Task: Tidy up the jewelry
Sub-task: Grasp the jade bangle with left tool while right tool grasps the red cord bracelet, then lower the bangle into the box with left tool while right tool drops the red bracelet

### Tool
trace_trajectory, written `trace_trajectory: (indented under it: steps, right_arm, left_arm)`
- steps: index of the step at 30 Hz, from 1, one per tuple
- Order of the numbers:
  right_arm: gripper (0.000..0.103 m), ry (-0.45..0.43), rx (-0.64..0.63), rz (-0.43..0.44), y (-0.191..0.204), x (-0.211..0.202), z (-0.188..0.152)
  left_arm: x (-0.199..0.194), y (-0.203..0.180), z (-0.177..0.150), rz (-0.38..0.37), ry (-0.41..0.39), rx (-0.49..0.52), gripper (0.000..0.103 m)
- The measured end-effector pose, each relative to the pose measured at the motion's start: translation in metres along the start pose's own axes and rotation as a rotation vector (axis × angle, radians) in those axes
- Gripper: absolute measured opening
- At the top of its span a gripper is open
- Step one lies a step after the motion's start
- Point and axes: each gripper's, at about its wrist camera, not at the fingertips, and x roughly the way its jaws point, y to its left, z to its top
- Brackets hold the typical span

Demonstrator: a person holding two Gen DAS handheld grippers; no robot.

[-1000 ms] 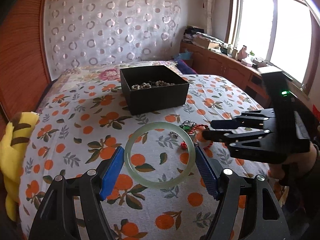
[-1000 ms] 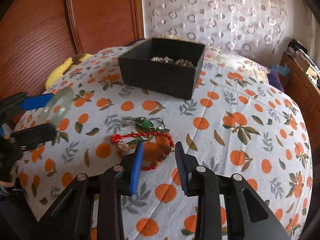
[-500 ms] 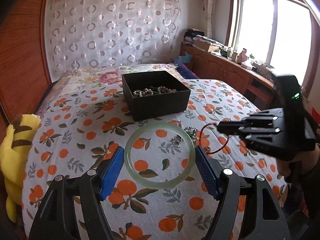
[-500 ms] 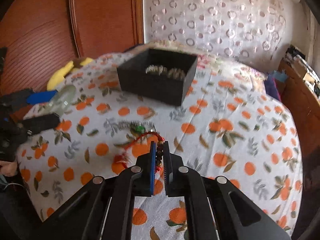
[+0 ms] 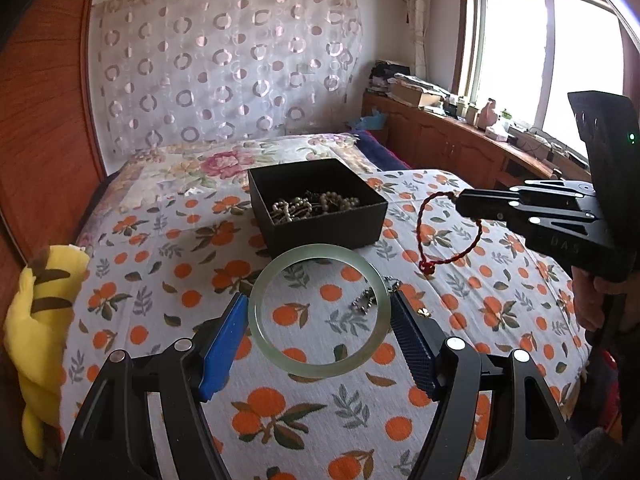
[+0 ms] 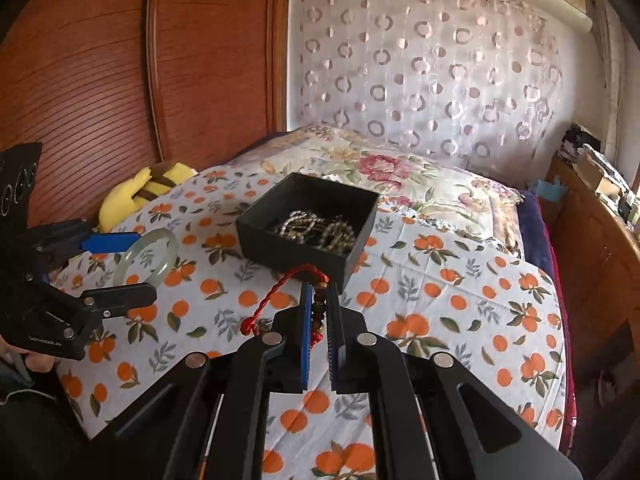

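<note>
Red braided cord bracelet (image 5: pixel 448 232), knotted, dangling

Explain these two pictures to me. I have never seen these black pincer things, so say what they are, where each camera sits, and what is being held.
A person holds two handheld grippers, each with a fisheye camera looking along its jaws. One picture comes from the left gripper, the other from the right gripper. The left one clamps a pale green bangle. The right one is shut on a red cord bracelet, lifted clear of the orange-print bedspread. An open black box of beaded jewelry sits on the bed, and a small metal piece lies nearby.
</note>
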Motion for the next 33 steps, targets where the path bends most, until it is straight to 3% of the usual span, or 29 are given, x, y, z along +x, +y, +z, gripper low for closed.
trace_trajectory:
  steps: [13,25,33]
  right_arm:
    - [0.008,-0.057,0.052,0.006,-0.041,0.03,0.024]
    - [0.008,-0.106,0.096,0.065,-0.066,0.059,0.051]
    - [0.008,-0.088,0.088,0.095,-0.066,0.073,0.059]
  left_arm:
    - [0.037,0.006,0.043,0.016,0.013,0.045,0.069]
    - [0.088,0.008,0.096,0.007,0.013,0.069,0.069]
    - [0.121,0.013,0.105,0.002,0.059,0.074,0.069]
